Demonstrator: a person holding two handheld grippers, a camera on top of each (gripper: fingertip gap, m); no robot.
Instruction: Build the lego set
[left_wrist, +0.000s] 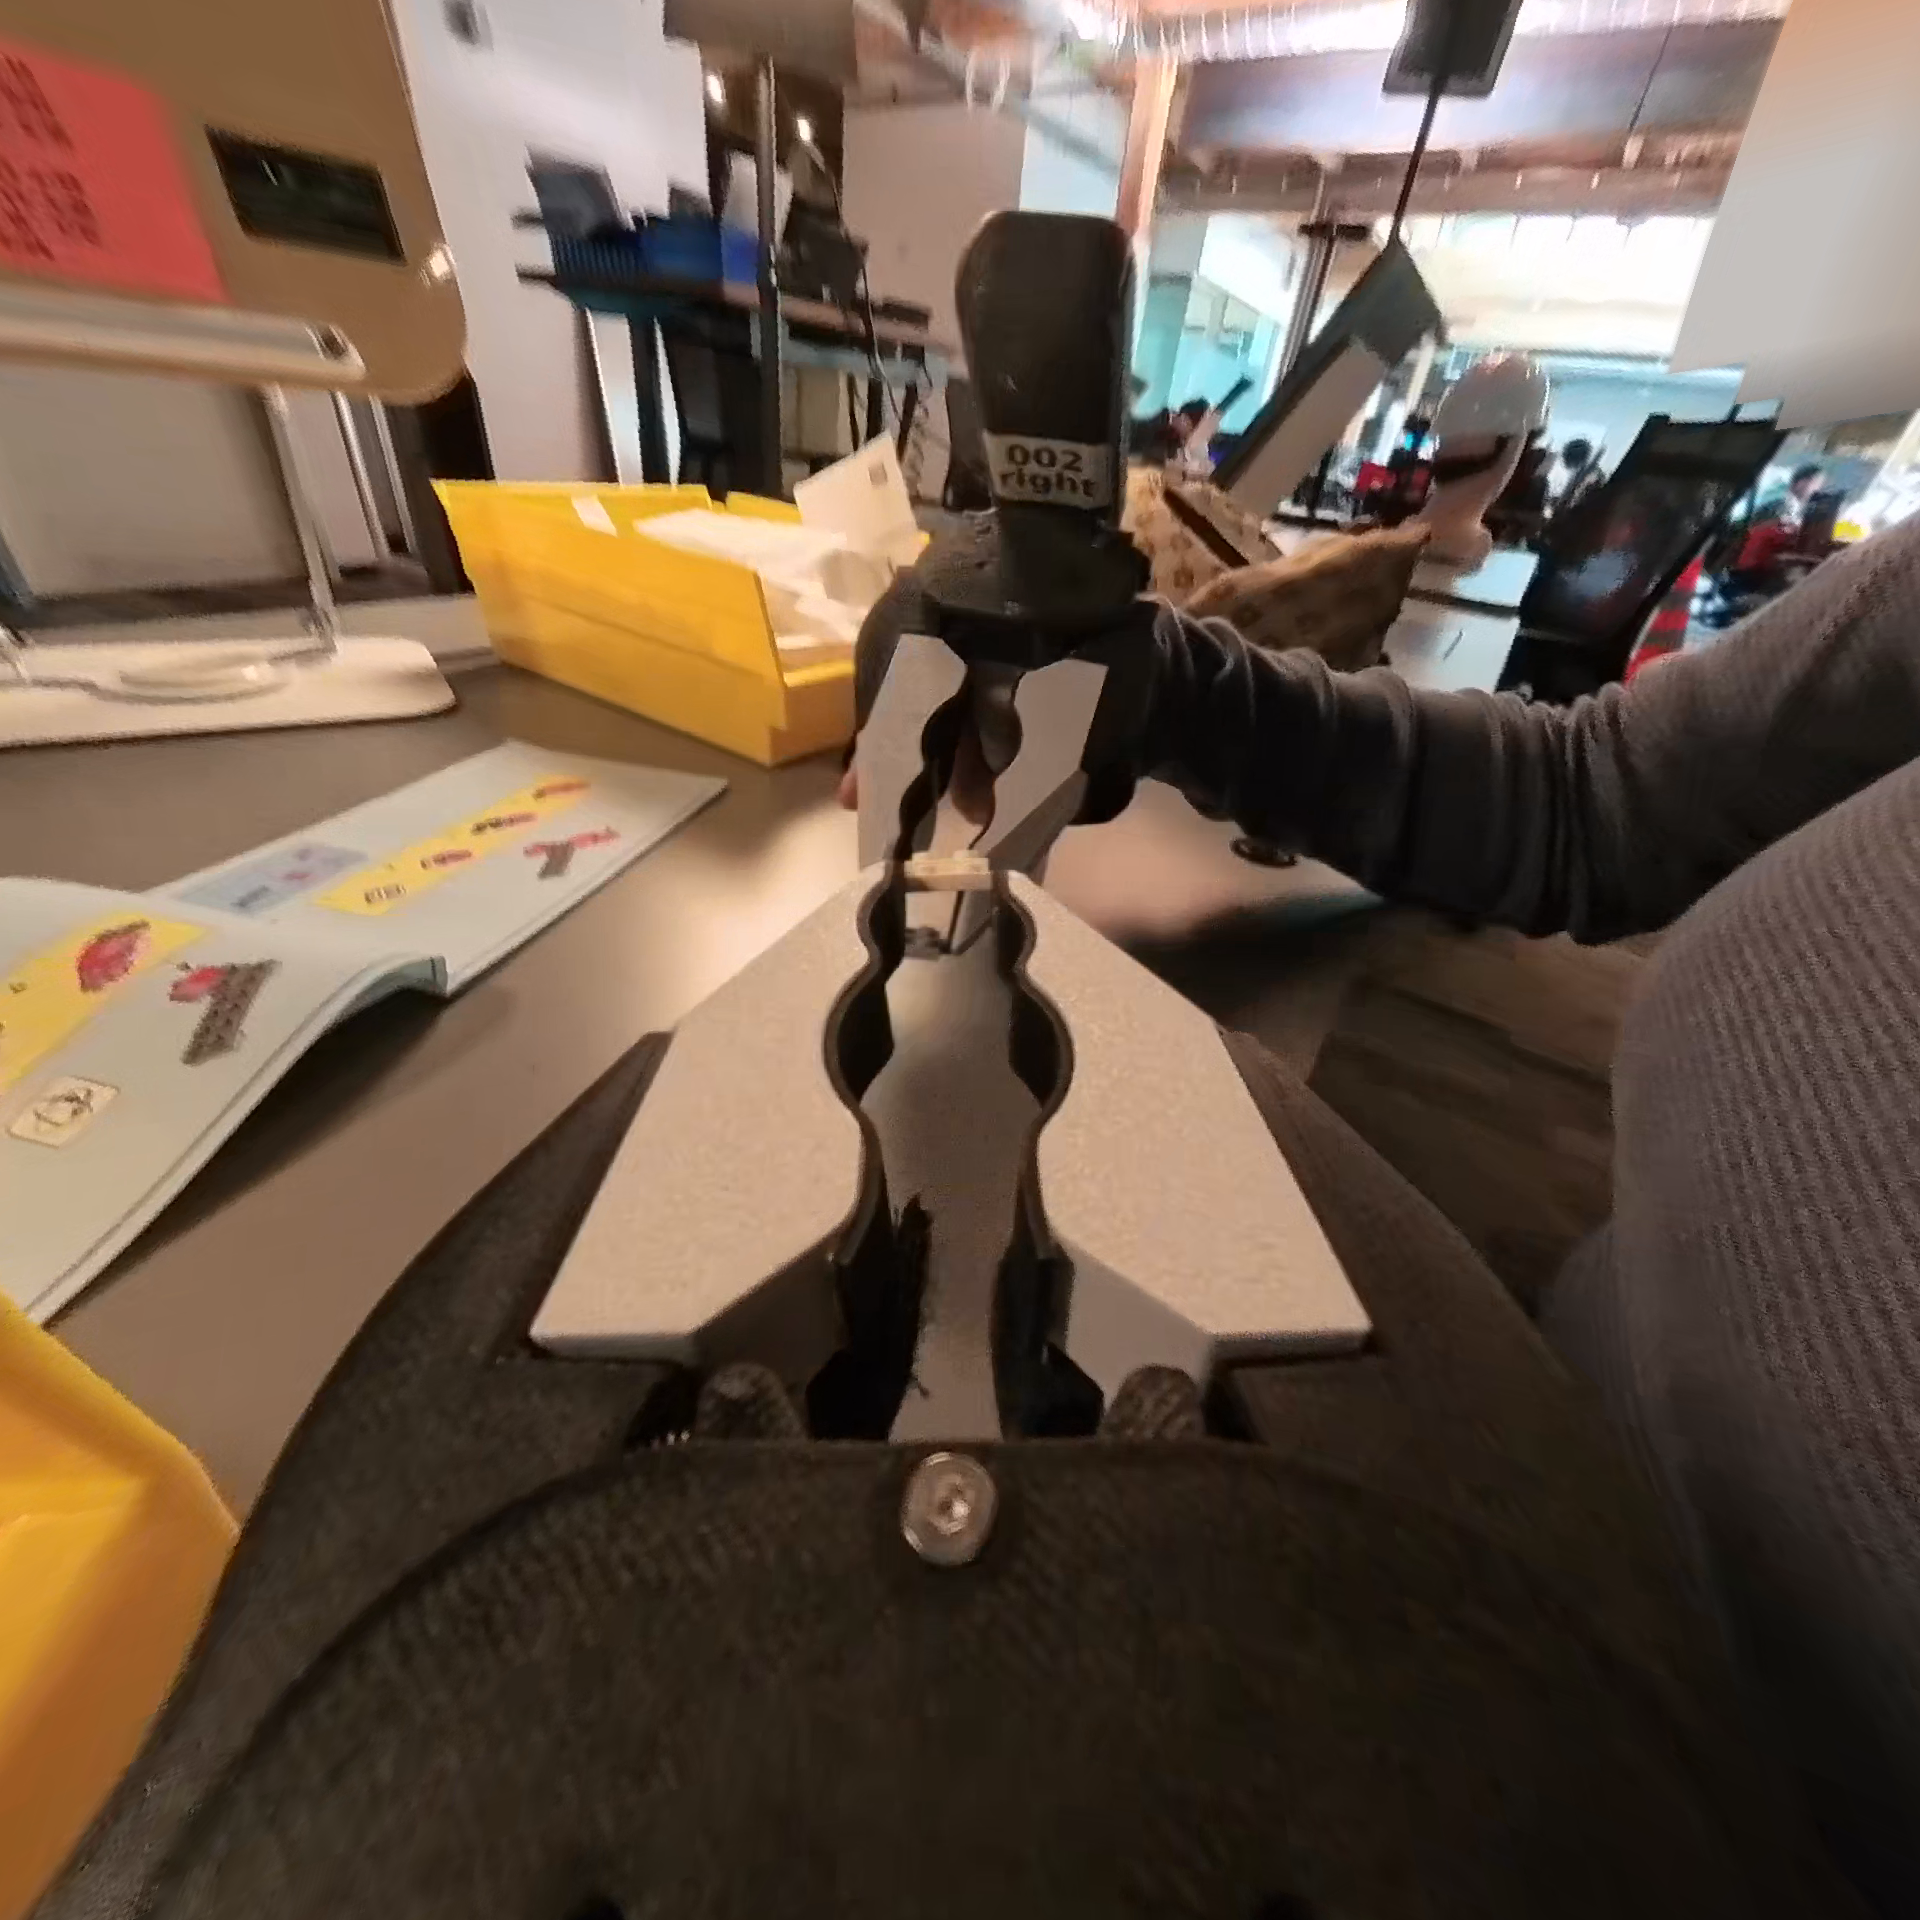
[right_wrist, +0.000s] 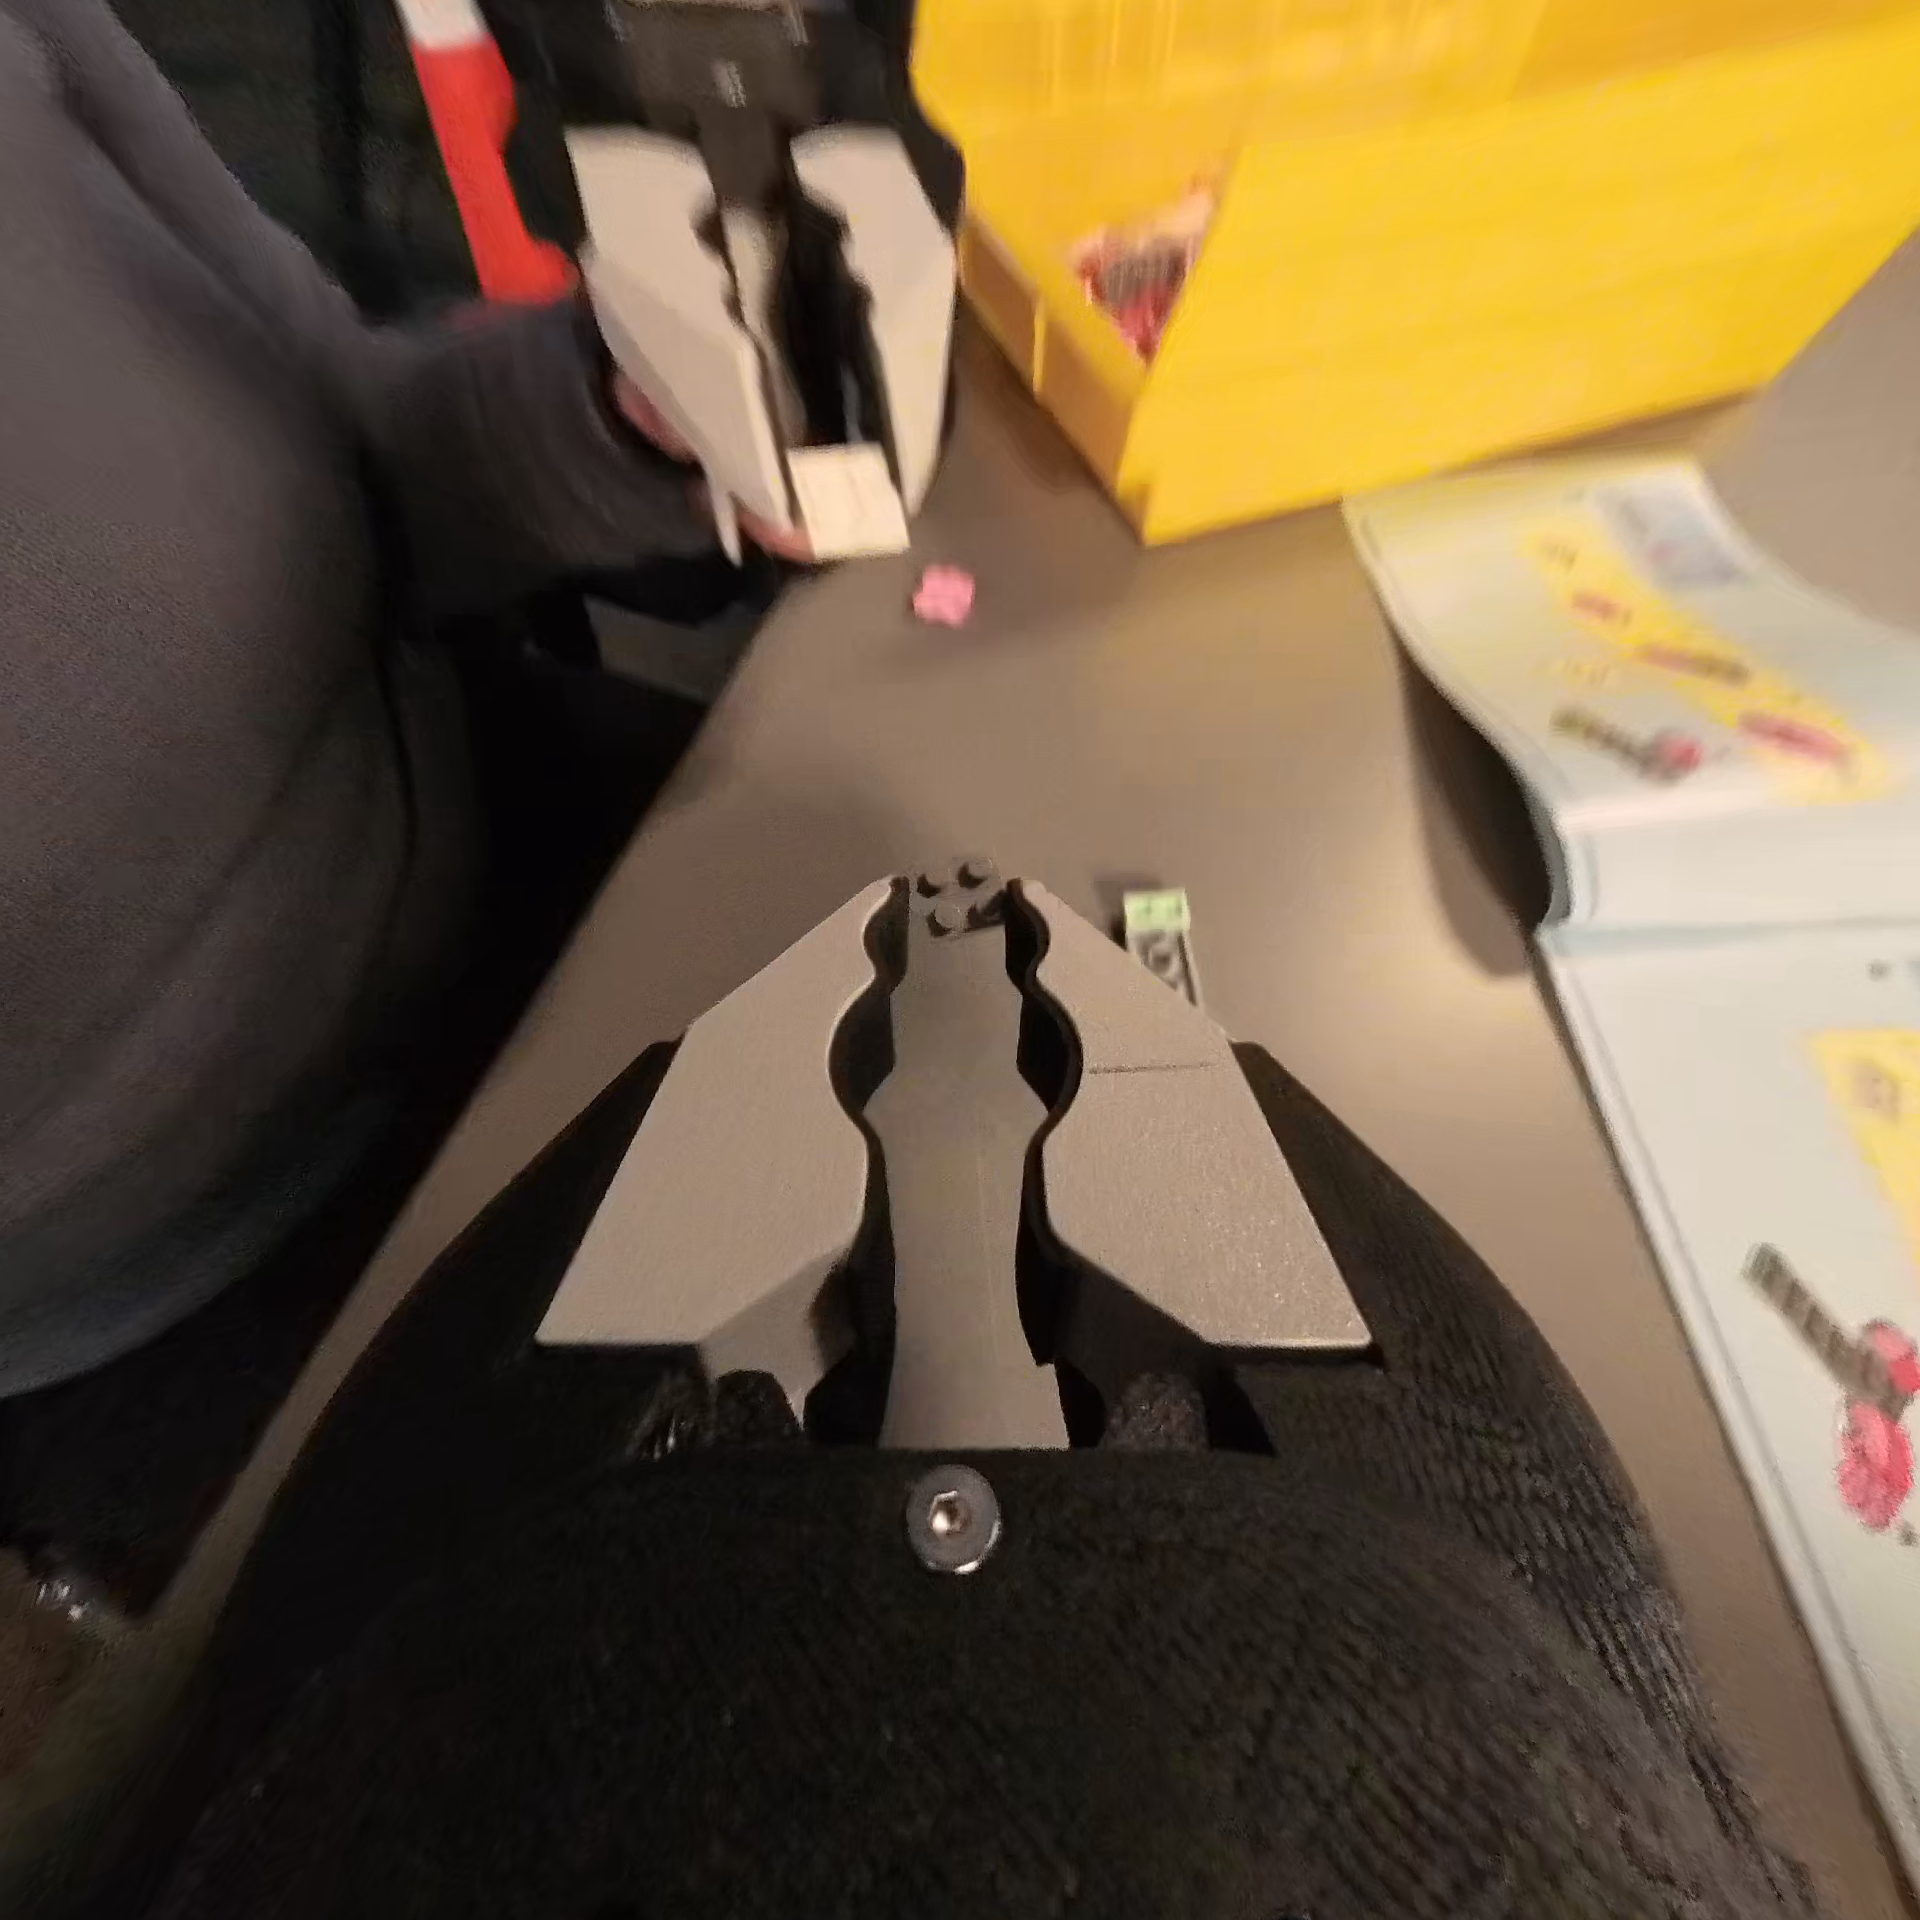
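left gripper (left_wrist: 943, 881): clamps small white plate (left_wrist: 948, 875) | right gripper (right_wrist: 956, 906): clamps dark grey studded plate (right_wrist: 954, 902) above table (right_wrist: 1039, 727) | green-tipped piece (right_wrist: 1155, 920) nearby

Left tool (left_wrist: 943, 878): grey fingers, black textured body, white studded brick (left_wrist: 948, 871). Right tool (right_wrist: 956, 902): same greys, dark grey studded plate (right_wrist: 958, 902). Worktop (right_wrist: 1039, 727) grey-brown; yellow bin (right_wrist: 1403, 312) upper right; pink piece (right_wrist: 943, 596); pale blue booklet (left_wrist: 312, 935) with yellow panels.
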